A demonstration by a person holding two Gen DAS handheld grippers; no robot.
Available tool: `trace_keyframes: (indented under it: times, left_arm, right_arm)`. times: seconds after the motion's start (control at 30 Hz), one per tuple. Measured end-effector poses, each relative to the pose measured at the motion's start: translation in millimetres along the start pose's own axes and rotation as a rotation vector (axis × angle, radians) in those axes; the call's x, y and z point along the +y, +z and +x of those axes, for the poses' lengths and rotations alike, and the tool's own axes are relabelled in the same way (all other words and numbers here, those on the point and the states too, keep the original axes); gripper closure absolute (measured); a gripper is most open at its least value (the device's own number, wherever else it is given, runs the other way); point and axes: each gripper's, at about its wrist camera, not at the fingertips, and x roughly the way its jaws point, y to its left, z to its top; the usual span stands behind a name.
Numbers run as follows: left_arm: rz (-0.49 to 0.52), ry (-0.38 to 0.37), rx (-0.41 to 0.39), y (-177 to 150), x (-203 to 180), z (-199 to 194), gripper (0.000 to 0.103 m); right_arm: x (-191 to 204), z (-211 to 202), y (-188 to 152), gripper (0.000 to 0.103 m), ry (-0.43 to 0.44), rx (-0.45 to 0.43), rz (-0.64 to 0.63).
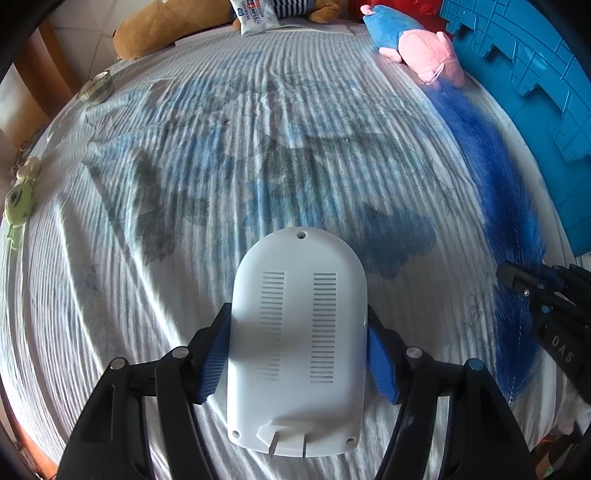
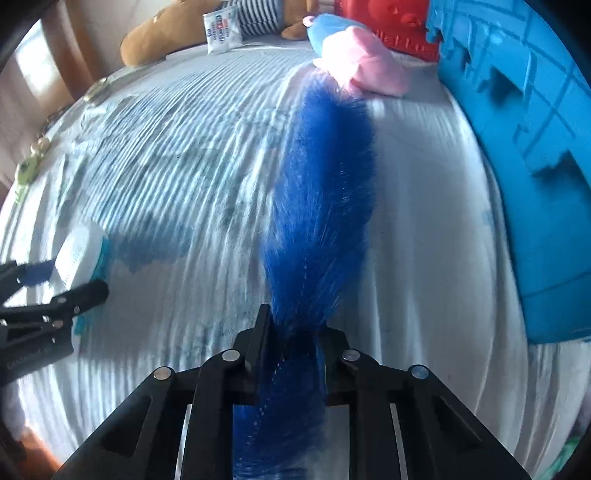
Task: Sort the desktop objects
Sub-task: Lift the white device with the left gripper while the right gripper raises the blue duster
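Down at the bottom of the left wrist view, the left gripper (image 1: pixel 297 354) is clamping a white plug-in device (image 1: pixel 299 339) by its flanks, prongs toward the camera, held over the striped cloth (image 1: pixel 184 177). In the right wrist view the right gripper (image 2: pixel 291 343) is squeezing tight on a blue furry tail (image 2: pixel 321 192), which is trailing up the middle of the frame toward the pink and blue plush (image 2: pixel 354 62).

Both hands are loaded, so this looks like the carry step of the sort (two items at once). Next move, by my judgement, calls for lifting clear and heading to the blue crate (image 2: pixel 535 147) at the right edge, if that is the destination.

Farther up, the brown plush (image 1: pixel 166 26) is being cut off by the frame, the crate's inside is hidden, and the right view is blurring.
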Motion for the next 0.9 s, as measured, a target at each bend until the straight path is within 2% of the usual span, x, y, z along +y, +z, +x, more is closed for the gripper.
trace_keyframes:
  times: [0.3,0.63,0.9]
  left_arm:
    - [-0.041,-0.013,-0.127,-6.1,3.5,-81.5,0.038]
    - [-0.007,-0.047,-0.264,-10.8,14.8,-169.6,0.038]
    - [0.032,-0.075,-0.329,-21.5,19.7,-215.9,0.038]
  right_arm:
    - [16.4,-71.7,-4.8,0.086,0.082,-0.109,-0.067]
    - [37.3,-160.4,3.2,0.087,0.064,-0.257,-0.055]
    - [58.7,-220.0,3.4,0.087,0.037,-0.351,-0.056]
